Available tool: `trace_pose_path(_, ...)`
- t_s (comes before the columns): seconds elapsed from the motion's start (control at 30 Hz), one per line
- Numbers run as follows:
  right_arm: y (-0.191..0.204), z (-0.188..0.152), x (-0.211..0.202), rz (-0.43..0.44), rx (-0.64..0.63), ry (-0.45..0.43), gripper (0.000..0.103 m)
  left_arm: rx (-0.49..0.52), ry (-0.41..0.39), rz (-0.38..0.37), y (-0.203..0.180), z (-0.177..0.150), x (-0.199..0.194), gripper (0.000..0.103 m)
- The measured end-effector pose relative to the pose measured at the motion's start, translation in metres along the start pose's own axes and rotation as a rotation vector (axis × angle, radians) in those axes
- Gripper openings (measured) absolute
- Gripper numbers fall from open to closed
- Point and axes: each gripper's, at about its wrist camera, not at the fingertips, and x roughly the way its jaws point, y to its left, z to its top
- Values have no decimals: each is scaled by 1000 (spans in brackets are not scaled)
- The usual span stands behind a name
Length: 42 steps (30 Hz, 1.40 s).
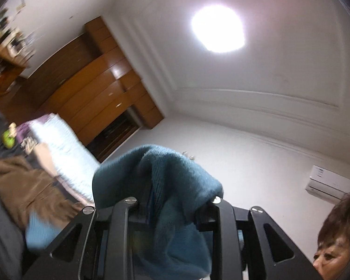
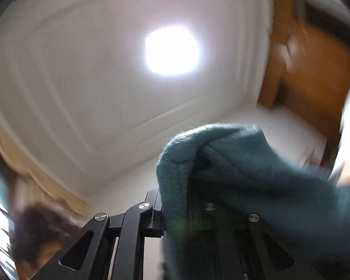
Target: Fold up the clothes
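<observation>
Teal knit garment (image 1: pixel 156 177) raised toward the ceiling (image 1: pixel 256 74), bunched between both grippers. Left gripper (image 1: pixel 172 204) clamped on a fold of it; right gripper (image 2: pixel 175 200) likewise pinching a thick rolled edge (image 2: pixel 177 163). Below left: bed (image 1: pixel 65 149) with brown clothing (image 1: pixel 23 186); wardrobe (image 1: pixel 98 86) behind.

A bright ceiling light (image 1: pixel 218 29) glares overhead. Wooden cabinets (image 1: pixel 100 88) run along the wall, a cluttered shelf (image 1: pixel 4 46) beside them. An air conditioner (image 1: pixel 330 184) is mounted on the white wall, and a person's head (image 1: pixel 338 235) shows at the corner.
</observation>
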Motion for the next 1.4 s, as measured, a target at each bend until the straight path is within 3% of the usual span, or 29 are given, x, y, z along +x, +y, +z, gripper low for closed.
trace_pose_path(0.13, 124, -10, -20, -274, -497, -203, 15, 76, -99, -23, -36, 6, -7, 28)
trace_pose_path(0.2, 168, -28, -23, -371, -696, -291, 15, 101, -137, -22, -47, 7, -11, 28)
trace_pose_path(0.27, 201, -41, -26, -436, -827, -342, 15, 129, -150, -19, -55, 5, -9, 28)
trace_pose_path(0.37, 221, -46, -27, -517, -908, -352, 15, 162, -147, 10, -60, -1, -2, 28)
trace_pose_path(0.47, 192, -44, -5, -633, -911, -309, 15, 124, -104, 78, -46, -6, 10, 28)
trace_pose_path(0.57, 159, -31, -5, -812, -867, -292, 15, 101, -70, 188, -33, -11, 20, 28)
trace_pose_path(0.7, 87, -5, -7, -1053, -732, -231, 15, 98, 139, 387, 23, -41, 74, 28)
trace_pose_path(0.77, 16, 15, -2, -1193, -664, -141, 15, 97, 244, 486, 50, -56, 101, 28)
trace_pose_path(0.83, -67, 23, 11, -1324, -604, 14, 16, 94, 350, 584, 78, -71, 128, 28)
trace_pose_path(0.9, -125, 22, 5, -1423, -546, 149, 21, 78, 452, 681, 110, -89, 145, 28)
trace_pose_path(0.93, -155, 19, -8, -1477, -482, 234, 24, 82, 454, 692, 113, -90, 145, 28)
trace_pose_path(1.0, -191, 10, -63, -1512, -318, 322, 32, 89, 457, 715, 120, -92, 146, 29)
trace_pose_path(1.1, -221, 20, -101, -1560, -203, 344, 39, 99, 462, 749, 131, -95, 148, 34)
trace_pose_path(1.13, -215, 40, -123, -1570, -214, 343, 58, 102, 463, 761, 134, -96, 148, 42)
trace_pose_path(1.17, -217, 47, -129, -1580, -231, 337, 65, 106, 465, 772, 138, -97, 149, 45)
trace_pose_path(1.27, -246, 22, -125, -1563, -255, 329, 68, 116, 469, 806, 148, -101, 151, 52)
trace_pose_path(1.4, -187, -2, -89, -1495, -283, 345, 78, 130, 475, 852, 162, -105, 153, 52)
